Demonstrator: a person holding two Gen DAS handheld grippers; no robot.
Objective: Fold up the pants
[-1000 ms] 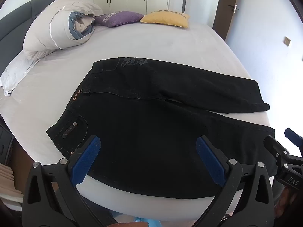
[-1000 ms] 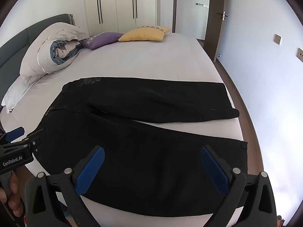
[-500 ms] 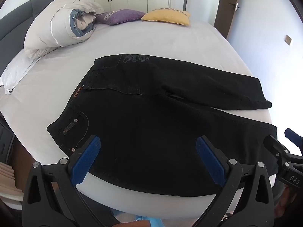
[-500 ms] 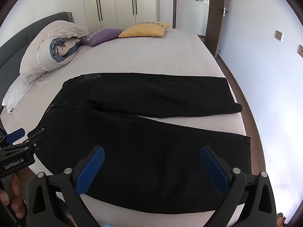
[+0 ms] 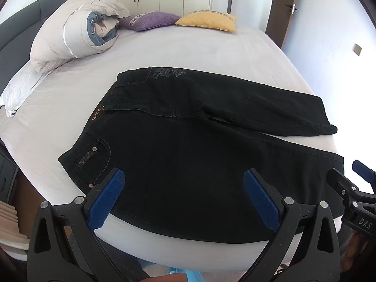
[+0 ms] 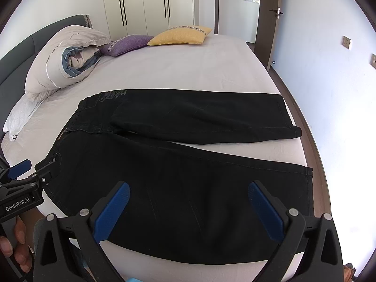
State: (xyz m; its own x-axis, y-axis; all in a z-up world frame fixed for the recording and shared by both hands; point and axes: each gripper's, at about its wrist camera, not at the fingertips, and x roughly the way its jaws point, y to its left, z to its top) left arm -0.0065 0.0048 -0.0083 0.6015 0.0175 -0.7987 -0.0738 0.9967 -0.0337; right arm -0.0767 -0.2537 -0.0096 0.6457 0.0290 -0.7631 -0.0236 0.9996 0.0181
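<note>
Black pants [image 5: 188, 145] lie flat on the white bed [image 5: 188, 47], waistband to the left, both legs spread out to the right. The near leg runs along the bed's front edge; the far leg [image 6: 206, 117] angles away from it. My left gripper [image 5: 184, 195] hovers open over the near hip area, blue pads wide apart, nothing between them. My right gripper [image 6: 188, 206] hovers open over the near leg. Each gripper shows at the edge of the other's view: the right gripper [image 5: 352, 188] and the left gripper [image 6: 25, 176].
A rolled duvet [image 5: 77, 35] and a white pillow [image 5: 21, 87] lie at the bed's left, by the grey headboard [image 5: 23, 23]. Purple cushion [image 5: 150, 20] and yellow cushion [image 5: 206, 20] sit at the far side. Wardrobe [image 6: 150, 4] and door [image 6: 270, 18] stand behind. A hand [image 6: 16, 246] holds the left gripper.
Both grippers have drawn slightly back and up from the pants, so the whole scene sits a little lower in view. The pants have not moved.
</note>
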